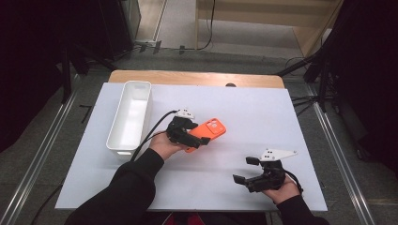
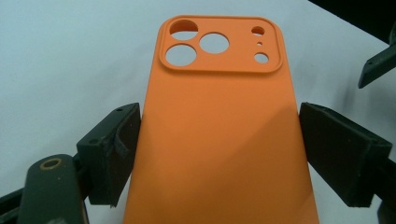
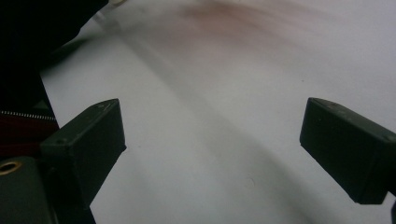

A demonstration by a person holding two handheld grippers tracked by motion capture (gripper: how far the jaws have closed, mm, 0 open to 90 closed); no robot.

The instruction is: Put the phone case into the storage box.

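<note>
Orange plastic phone case [image 2: 219, 135] sitting mid-table, right of white oblong plastic bin [image 1: 130, 116]; left gripper [image 1: 190, 136] pinching its long edges; smooth sides risking slip. Right gripper [image 1: 244, 171] idling wide apart, near right.

Bright, even light on the table [image 1: 234, 117]; dark surroundings; right gripper view motion-blurred

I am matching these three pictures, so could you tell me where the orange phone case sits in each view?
High view: the case lies left of centre on the white table, in the left gripper.
Left gripper view: the case runs up the centre between the jaws, camera cut-outs at the top.
Right gripper view: an orange blur at the top edge may be it; I cannot tell.
Shared landmark: the white table.
</note>
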